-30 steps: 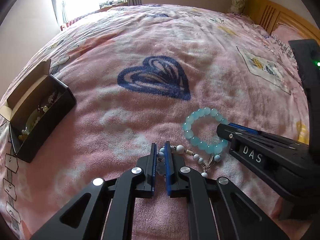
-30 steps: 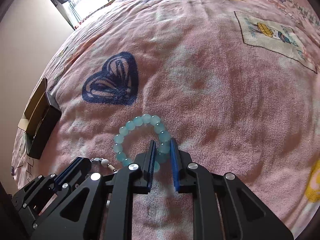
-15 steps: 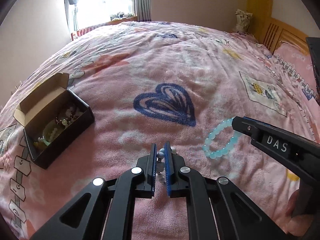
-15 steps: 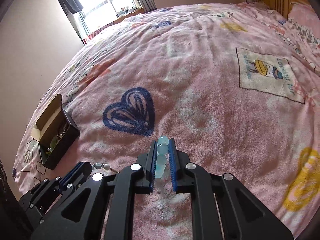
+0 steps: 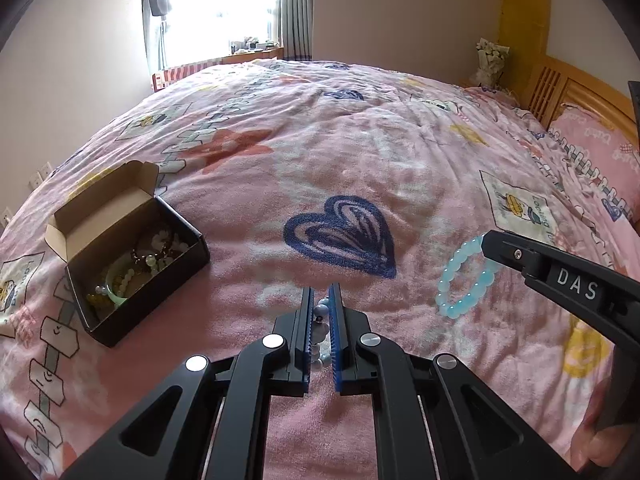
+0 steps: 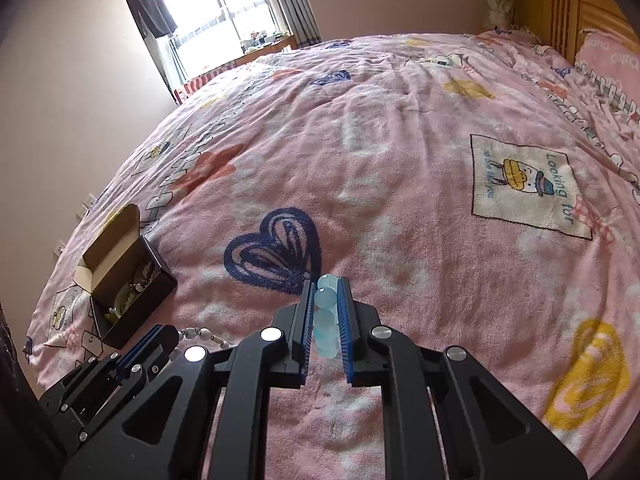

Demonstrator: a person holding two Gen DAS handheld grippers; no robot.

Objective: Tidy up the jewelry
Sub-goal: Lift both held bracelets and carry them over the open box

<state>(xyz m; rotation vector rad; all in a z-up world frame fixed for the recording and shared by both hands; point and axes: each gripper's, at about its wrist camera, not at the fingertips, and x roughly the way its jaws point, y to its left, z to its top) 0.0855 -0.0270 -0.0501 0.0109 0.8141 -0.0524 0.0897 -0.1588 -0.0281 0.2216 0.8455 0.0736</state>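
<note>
My left gripper (image 5: 321, 296) is shut on a white bead bracelet (image 5: 320, 312) and holds it above the pink bedspread; the bracelet's beads also show in the right wrist view (image 6: 200, 334). My right gripper (image 6: 326, 292) is shut on a light blue bead bracelet (image 6: 325, 322), which hangs as a ring in the left wrist view (image 5: 464, 280). An open black jewelry box (image 5: 120, 256) with several bead pieces inside lies to the left; it also shows in the right wrist view (image 6: 124, 288).
The pink bedspread (image 5: 360, 152) carries a blue heart print (image 5: 344, 236). A wooden headboard (image 5: 568, 92) and a pink pillow (image 5: 600, 148) lie at the right. A window (image 5: 224, 8) is beyond the bed's far end.
Both grippers have lifted off the bedspread with their bracelets. The light blue bracelet, flat on the bed a second ago, now hangs from the right gripper.
</note>
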